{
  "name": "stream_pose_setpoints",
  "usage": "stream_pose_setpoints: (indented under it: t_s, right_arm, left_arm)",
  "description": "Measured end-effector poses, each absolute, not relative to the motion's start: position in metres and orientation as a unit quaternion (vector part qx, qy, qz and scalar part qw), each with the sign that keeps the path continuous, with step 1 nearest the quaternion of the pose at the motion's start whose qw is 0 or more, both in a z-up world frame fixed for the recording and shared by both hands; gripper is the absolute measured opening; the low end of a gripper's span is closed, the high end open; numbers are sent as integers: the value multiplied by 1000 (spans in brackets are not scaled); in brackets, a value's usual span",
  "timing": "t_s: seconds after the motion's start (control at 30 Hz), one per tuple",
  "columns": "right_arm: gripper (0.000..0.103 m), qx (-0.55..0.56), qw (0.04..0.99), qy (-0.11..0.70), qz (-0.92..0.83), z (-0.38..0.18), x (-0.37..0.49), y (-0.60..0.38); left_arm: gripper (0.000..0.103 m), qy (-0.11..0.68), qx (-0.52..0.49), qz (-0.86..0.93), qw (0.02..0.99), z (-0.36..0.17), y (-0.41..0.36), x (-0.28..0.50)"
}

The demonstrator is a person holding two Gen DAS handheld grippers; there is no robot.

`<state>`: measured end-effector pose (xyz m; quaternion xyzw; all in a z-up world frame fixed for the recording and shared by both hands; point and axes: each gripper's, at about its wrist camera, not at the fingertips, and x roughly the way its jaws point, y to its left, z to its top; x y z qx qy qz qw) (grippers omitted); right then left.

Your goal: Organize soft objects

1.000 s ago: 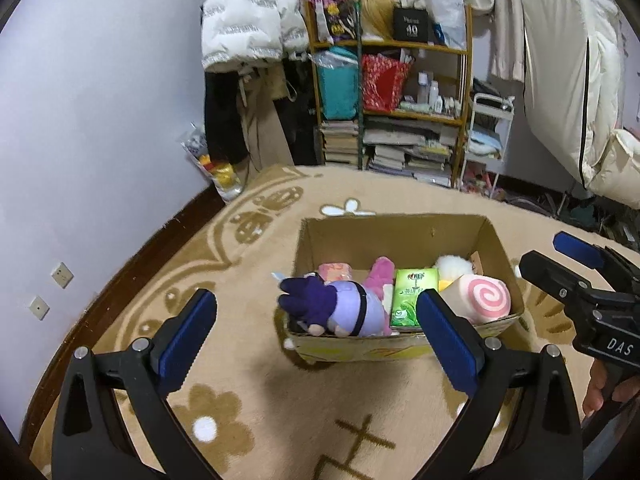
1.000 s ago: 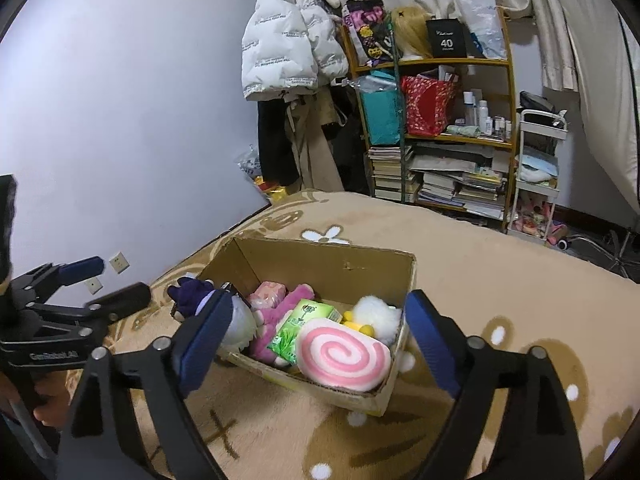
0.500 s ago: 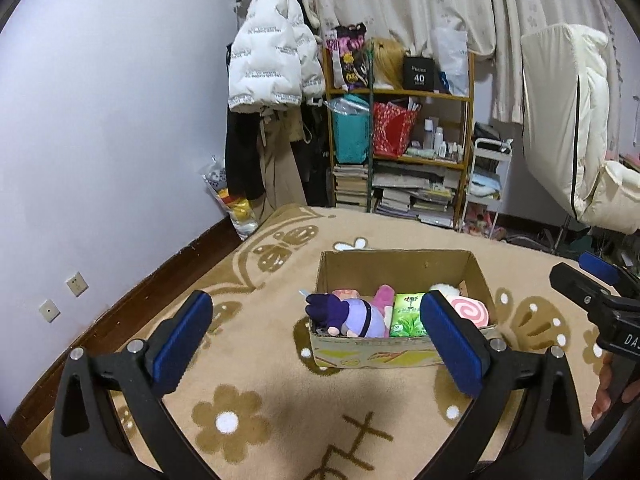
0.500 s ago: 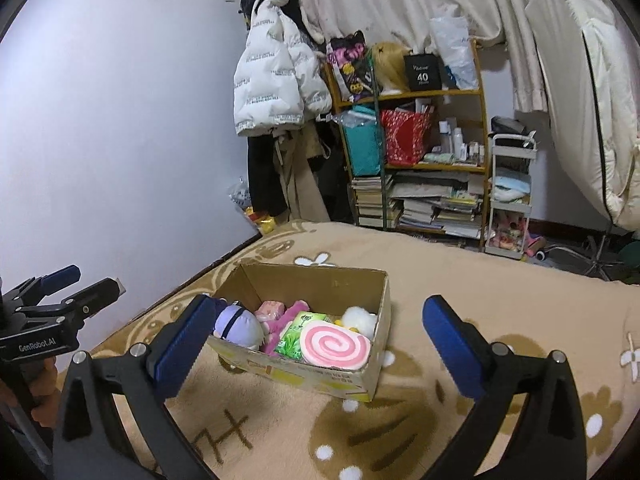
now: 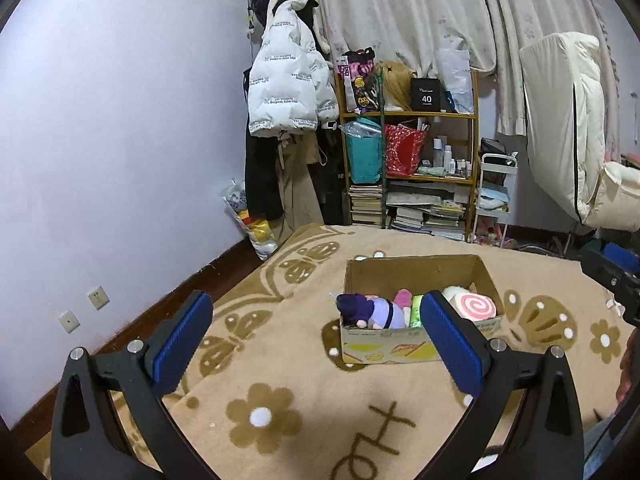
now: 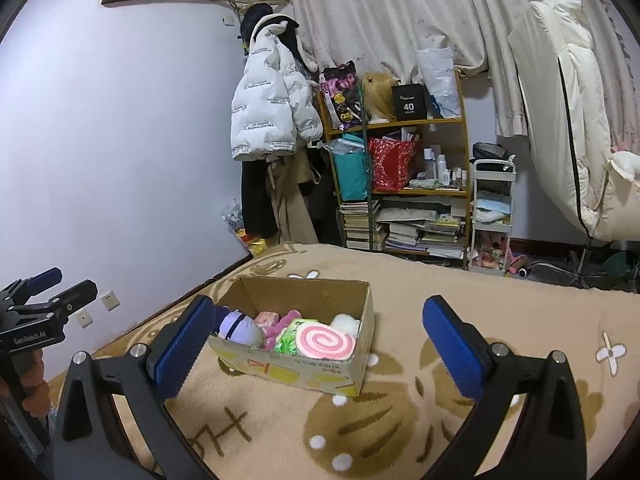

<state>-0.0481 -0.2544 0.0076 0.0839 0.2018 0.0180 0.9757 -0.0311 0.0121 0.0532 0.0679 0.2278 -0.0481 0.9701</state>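
A cardboard box (image 5: pixel 384 350) (image 6: pixel 280 372) stands on the tan patterned blanket and holds several soft items. Among them are a purple plush doll (image 5: pixel 370 312) (image 6: pixel 238 326), a pink swirl-roll cushion (image 5: pixel 478 306) (image 6: pixel 325 342), a green tissue pack (image 5: pixel 416 316) (image 6: pixel 290 334), a pink plush (image 6: pixel 276 326) and a white fluffy ball (image 6: pixel 346 322). My left gripper (image 5: pixel 316 340) is open and empty, well short of the box. My right gripper (image 6: pixel 316 346) is also open wide, holding nothing, back from the box. Each gripper shows at the other view's edge.
A cluttered wooden shelf (image 5: pixel 412 168) with books and bags stands against the far wall, a white puffer jacket (image 5: pixel 286 88) hanging beside it. A small white cart (image 5: pixel 494 196) and a cream chair (image 5: pixel 568 132) are on the right. Blanket spreads around the box.
Both grippers have drawn back and risen, so the box looks smaller and farther away. More of the room's wall and curtains shows. The box's contents have not moved.
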Motion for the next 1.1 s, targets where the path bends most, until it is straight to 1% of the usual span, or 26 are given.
stream_pose_setpoints:
  t_s: [0.2, 0.4, 0.6, 0.83, 1.1]
  right_arm:
    - [103, 78, 975, 205, 18, 1, -53, -252]
    - [103, 78, 977, 196, 19, -4, -59, -252]
    - [103, 63, 977, 201, 17, -14, -58, -245]
    - [103, 56, 971, 230, 20, -30, -47, -240]
    - [103, 62, 970, 235, 12, -36, -44, -242]
  left_arm:
    - [102, 217, 62, -59, 972, 50, 16, -38]
    - [102, 218, 78, -55, 971, 42, 12, -36]
    - [102, 246, 86, -69, 963, 31, 6, -26]
    - [102, 260, 92, -69, 959, 21, 1, -21]
    - [102, 280, 96, -58, 954, 9, -1, -13]
